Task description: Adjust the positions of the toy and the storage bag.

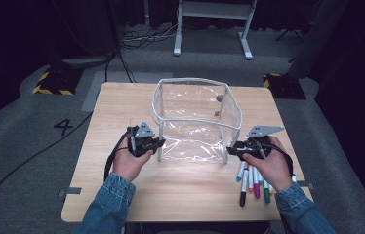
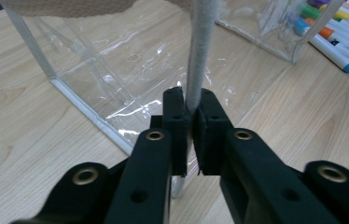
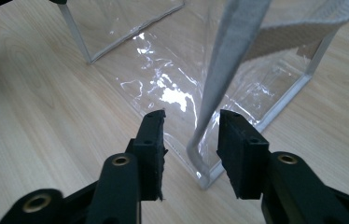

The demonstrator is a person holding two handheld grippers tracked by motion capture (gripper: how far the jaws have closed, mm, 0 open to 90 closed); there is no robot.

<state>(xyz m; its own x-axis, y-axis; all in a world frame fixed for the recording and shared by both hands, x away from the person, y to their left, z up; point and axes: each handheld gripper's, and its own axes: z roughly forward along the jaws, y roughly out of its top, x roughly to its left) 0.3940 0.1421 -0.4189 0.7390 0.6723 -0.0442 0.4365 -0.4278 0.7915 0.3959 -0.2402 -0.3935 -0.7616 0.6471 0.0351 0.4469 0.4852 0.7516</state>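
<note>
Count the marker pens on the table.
5 at least, fanned beside the right hand: blue, black, orange, magenta, green. The hand may hide more.

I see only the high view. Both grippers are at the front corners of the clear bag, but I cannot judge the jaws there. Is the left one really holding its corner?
Observer: Yes. The left gripper has its jaws shut on the white left corner edge of the clear bag.
Operator: And the right one, is it holding too?
Observer: No. The right gripper is open. The right corner edge stands between its jaws, with a gap on each side.
</note>
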